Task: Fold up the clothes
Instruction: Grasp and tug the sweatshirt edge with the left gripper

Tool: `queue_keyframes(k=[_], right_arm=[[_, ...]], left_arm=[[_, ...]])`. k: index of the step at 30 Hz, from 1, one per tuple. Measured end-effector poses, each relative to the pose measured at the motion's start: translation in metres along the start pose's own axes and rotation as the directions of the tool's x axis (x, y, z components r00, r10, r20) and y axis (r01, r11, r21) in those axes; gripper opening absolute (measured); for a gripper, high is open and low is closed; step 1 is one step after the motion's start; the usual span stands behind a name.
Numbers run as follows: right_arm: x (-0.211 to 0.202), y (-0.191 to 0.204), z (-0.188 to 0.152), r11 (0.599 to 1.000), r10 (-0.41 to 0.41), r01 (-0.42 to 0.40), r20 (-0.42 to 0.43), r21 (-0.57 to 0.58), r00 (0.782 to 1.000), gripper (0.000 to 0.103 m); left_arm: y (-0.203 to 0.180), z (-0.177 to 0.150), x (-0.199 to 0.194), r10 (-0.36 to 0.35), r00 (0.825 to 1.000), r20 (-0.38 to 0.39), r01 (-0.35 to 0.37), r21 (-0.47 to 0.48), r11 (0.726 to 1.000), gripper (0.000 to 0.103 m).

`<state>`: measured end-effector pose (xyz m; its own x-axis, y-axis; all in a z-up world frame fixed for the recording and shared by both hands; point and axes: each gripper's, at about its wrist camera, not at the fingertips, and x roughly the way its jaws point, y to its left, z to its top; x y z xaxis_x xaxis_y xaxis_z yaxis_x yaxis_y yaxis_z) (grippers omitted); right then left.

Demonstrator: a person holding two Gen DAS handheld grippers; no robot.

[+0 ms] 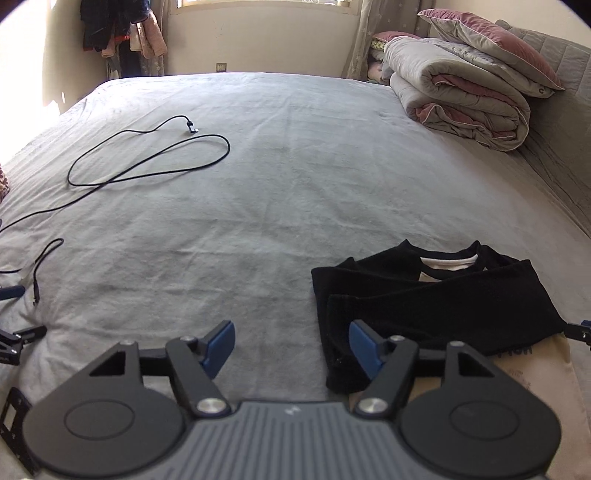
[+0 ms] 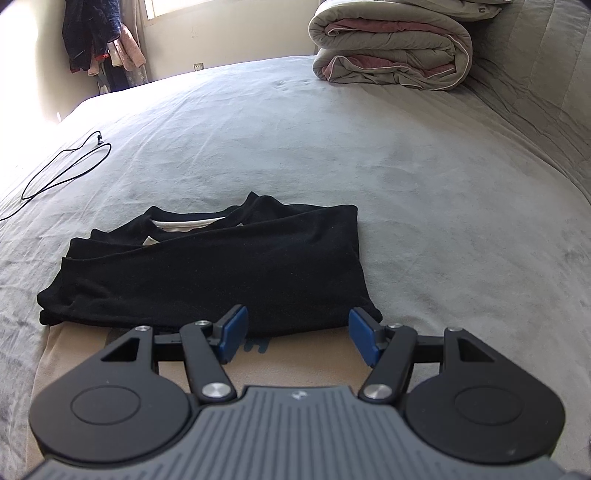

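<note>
A cream shirt with black sleeves (image 2: 221,273) lies flat on the grey bed sheet (image 2: 424,192), both sleeves folded across its chest and the neckline facing away. Its cream body (image 2: 110,365) shows under the sleeves on the near side. My right gripper (image 2: 297,321) hovers open over the near edge of the folded sleeves, with nothing pinched. In the left wrist view the shirt (image 1: 443,302) lies at the lower right. My left gripper (image 1: 291,332) is open just off its left edge, over bare sheet, with its right pad (image 1: 364,347) above the sleeve end.
A black cable (image 1: 147,155) loops over the sheet at the far left. Folded grey and pink quilts (image 1: 465,99) and a pillow (image 1: 495,40) are stacked at the far right by the padded headboard (image 1: 565,122). Clothes (image 1: 118,29) hang in the far corner.
</note>
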<state>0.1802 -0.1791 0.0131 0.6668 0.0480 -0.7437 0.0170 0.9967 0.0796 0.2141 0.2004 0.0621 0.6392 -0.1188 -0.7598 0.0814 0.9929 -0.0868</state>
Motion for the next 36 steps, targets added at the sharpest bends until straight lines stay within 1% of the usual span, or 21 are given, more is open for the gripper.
queue_keyframes(k=[1,3,6,8,10,11,12,13,15,16,18,20,22,28,33,35,36], right_arm=[[0.003,-0.003,-0.001,1.0,-0.006,0.006,-0.004,0.003,1.0,0.065],[0.009,-0.009,-0.004,1.0,-0.018,0.018,-0.01,0.007,1.0,0.065],[0.018,-0.017,-0.007,0.999,-0.034,0.034,-0.017,0.012,0.999,0.065],[0.025,-0.023,-0.011,0.999,-0.05,0.051,-0.022,0.014,0.998,0.065],[0.032,-0.027,-0.014,0.997,-0.076,0.076,-0.022,0.015,0.997,0.065],[0.034,-0.028,-0.015,0.995,-0.097,0.098,-0.013,0.02,0.995,0.065],[0.037,-0.03,-0.016,0.993,-0.117,0.117,-0.003,0.025,0.993,0.065],[0.038,-0.03,-0.018,0.991,-0.13,0.13,0.004,0.029,0.991,0.065],[0.041,-0.031,-0.02,0.988,-0.147,0.147,0.016,0.043,0.989,0.065],[0.043,-0.031,-0.022,0.987,-0.151,0.15,0.017,0.055,0.988,0.065],[0.045,-0.032,-0.024,0.985,-0.161,0.159,0.015,0.07,0.987,0.065],[0.046,-0.032,-0.025,0.982,-0.173,0.171,0.012,0.077,0.985,0.065],[0.047,-0.033,-0.027,0.979,-0.184,0.183,0.008,0.085,0.983,0.065],[0.049,-0.027,-0.029,0.969,-0.222,0.22,0.0,0.116,0.975,0.065],[0.047,-0.019,-0.028,0.969,-0.217,0.216,-0.008,0.117,0.976,0.065],[0.045,-0.018,-0.029,0.971,-0.207,0.207,-0.008,0.121,0.978,0.065],[0.043,-0.018,-0.029,0.972,-0.197,0.196,-0.007,0.128,0.98,0.065]], left_arm=[[-0.002,-0.004,0.009,-0.02,1.0,-0.007,0.02,-0.009,1.0,0.059],[-0.007,-0.012,0.026,-0.065,0.998,-0.02,0.064,-0.027,0.998,0.051],[-0.017,-0.021,0.044,-0.127,0.992,0.009,0.128,-0.035,0.991,0.04],[-0.024,-0.024,0.052,-0.168,0.985,0.047,0.169,-0.019,0.985,0.034],[-0.031,-0.026,0.063,-0.205,0.977,0.054,0.206,-0.009,0.979,0.021],[-0.034,-0.027,0.068,-0.221,0.974,0.057,0.222,-0.004,0.975,0.019],[-0.036,-0.029,0.074,-0.221,0.974,0.048,0.221,-0.005,0.975,0.017],[-0.038,-0.03,0.08,-0.219,0.975,0.04,0.22,-0.006,0.976,0.016],[-0.038,-0.035,0.091,-0.194,0.98,0.038,0.195,-0.023,0.981,0.015],[-0.035,-0.038,0.093,-0.194,0.98,0.047,0.196,-0.039,0.98,0.015],[-0.033,-0.041,0.094,-0.192,0.979,0.066,0.195,-0.048,0.98,0.015],[-0.031,-0.038,0.093,-0.189,0.98,0.064,0.192,-0.042,0.981,0.015],[-0.029,-0.036,0.091,-0.169,0.983,0.074,0.172,-0.04,0.984,0.016],[-0.017,-0.037,0.089,-0.174,0.983,0.064,0.178,-0.069,0.982,0.016],[-0.016,-0.036,0.079,-0.155,0.985,0.069,0.162,-0.102,0.981,0.016],[-0.018,-0.035,0.071,-0.158,0.985,0.075,0.166,-0.11,0.98,0.017],[-0.02,-0.035,0.067,-0.159,0.984,0.078,0.168,-0.113,0.979,0.02]])
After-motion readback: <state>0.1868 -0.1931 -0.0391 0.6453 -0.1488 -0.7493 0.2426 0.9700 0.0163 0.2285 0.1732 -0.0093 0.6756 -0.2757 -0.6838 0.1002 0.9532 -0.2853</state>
